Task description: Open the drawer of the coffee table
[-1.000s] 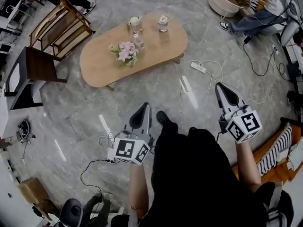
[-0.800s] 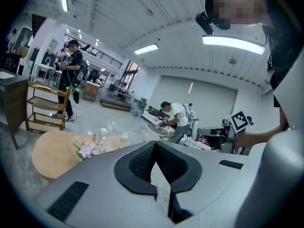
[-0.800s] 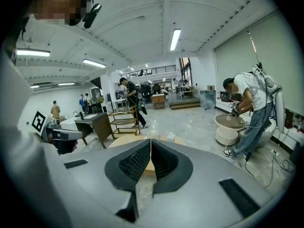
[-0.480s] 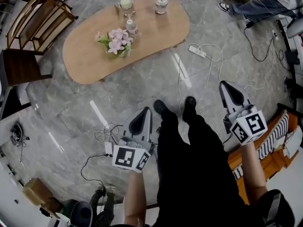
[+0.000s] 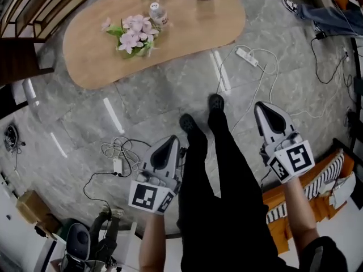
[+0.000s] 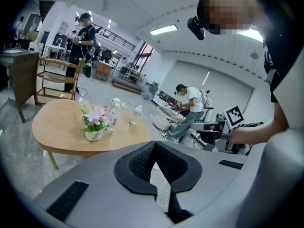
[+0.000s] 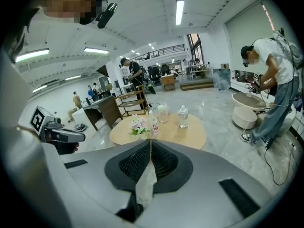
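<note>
Since a second ago the bench (image 5: pixel 187 21) has slid toward the head view's top edge, and the person's legs (image 5: pixel 215 174) have stepped closer to it. A grey stone floor (image 5: pixel 142 101) fills the view. The oval wooden bench lies from 10 to 1 o'clock; its drawer cannot be made out. The legs run from 6 o'clock to centre. The left gripper (image 5: pixel 172 140) hangs at 7 o'clock and the right gripper (image 5: pixel 262 109) at 4 o'clock. Both point toward the bench, each with its jaws pressed together on nothing. Flowers (image 5: pixel 131 35) stand toward the bench's 9 o'clock end, with a bottle (image 5: pixel 157 16) just beside them at their 1 o'clock. A power strip (image 5: pixel 247 55) lies on the floor off the bench's 4 o'clock side.
</note>
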A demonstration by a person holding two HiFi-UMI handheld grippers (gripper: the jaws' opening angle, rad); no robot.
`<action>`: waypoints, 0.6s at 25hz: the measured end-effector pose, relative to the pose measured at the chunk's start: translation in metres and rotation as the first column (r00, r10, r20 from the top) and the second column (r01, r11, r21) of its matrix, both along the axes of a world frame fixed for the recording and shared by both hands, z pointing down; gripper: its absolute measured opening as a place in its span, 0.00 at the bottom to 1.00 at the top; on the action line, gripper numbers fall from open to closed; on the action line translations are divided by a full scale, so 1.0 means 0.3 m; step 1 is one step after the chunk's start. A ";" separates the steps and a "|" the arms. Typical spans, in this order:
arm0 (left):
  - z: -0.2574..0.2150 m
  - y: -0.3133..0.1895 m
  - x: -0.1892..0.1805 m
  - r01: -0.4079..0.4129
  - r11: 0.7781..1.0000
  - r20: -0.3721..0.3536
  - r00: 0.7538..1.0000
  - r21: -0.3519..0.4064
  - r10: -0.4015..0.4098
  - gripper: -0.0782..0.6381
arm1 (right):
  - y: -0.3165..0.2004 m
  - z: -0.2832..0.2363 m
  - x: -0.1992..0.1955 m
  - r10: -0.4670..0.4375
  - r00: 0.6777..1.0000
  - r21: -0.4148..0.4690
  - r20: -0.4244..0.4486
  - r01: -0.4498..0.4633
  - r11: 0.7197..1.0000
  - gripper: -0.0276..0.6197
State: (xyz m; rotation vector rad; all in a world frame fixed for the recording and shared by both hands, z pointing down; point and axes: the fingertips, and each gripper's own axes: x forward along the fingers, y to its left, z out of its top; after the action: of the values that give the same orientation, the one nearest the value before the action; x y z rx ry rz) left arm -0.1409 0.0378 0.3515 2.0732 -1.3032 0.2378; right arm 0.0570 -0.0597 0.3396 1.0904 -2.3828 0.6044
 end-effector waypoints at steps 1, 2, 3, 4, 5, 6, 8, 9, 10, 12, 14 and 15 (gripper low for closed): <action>0.030 -0.007 0.010 0.014 1.000 0.002 1.000 -0.006 -0.014 0.13 | -0.018 0.043 0.000 -0.013 1.000 -0.009 0.004 0.013 1.000 0.06; 0.063 -0.015 0.020 0.026 1.000 0.004 1.000 -0.015 -0.026 0.13 | -0.036 0.085 0.003 -0.026 1.000 -0.015 0.006 0.026 1.000 0.06; 0.101 -0.024 0.030 0.037 0.999 0.008 0.999 -0.027 -0.037 0.13 | -0.055 0.127 0.007 -0.039 0.999 -0.020 0.006 0.039 0.999 0.06; 0.141 -0.036 0.039 0.046 0.998 0.013 0.999 -0.041 -0.045 0.13 | -0.075 0.169 0.013 -0.051 0.999 -0.025 0.004 0.051 0.998 0.06; 0.183 -0.052 0.049 0.054 0.997 0.018 0.998 -0.054 -0.054 0.13 | -0.097 0.211 0.022 -0.063 0.998 -0.031 0.001 0.063 0.998 0.06; 0.224 -0.071 0.059 0.064 0.996 0.023 0.998 -0.065 -0.063 0.13 | -0.120 0.252 0.033 -0.074 0.997 -0.036 -0.004 0.073 0.997 0.06; 0.297 -0.113 0.077 0.092 0.992 0.037 0.995 -0.082 -0.089 0.13 | -0.161 0.327 0.057 -0.097 0.995 -0.048 -0.017 0.096 0.994 0.06; 0.326 -0.132 0.085 0.109 0.990 0.042 0.993 -0.088 -0.106 0.13 | -0.177 0.362 0.069 -0.110 0.994 -0.058 -0.025 0.109 0.992 0.06; 0.351 -0.148 0.092 0.129 0.987 0.047 0.991 -0.091 -0.125 0.13 | -0.189 0.396 0.082 -0.123 0.992 -0.069 -0.033 0.120 0.990 0.06; 0.398 -0.180 0.097 0.161 0.983 0.059 0.986 -0.091 -0.156 0.13 | -0.214 0.459 0.106 -0.143 0.989 -0.092 -0.043 0.138 0.986 0.06; 0.454 -0.213 0.098 0.178 0.979 0.075 0.982 -0.099 -0.171 0.13 | -0.248 0.513 0.125 -0.155 0.987 -0.102 -0.050 0.149 0.984 0.06; 0.484 -0.228 0.097 0.181 0.978 0.079 0.982 -0.105 -0.173 0.13 | -0.264 0.541 0.135 -0.158 0.986 -0.102 -0.056 0.152 0.983 0.06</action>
State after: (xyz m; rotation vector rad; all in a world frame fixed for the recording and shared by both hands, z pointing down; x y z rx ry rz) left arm -0.1118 -0.0307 0.4966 1.8571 -1.4734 0.2987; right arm 0.0977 -0.1388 0.5018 0.8602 -2.3308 0.6141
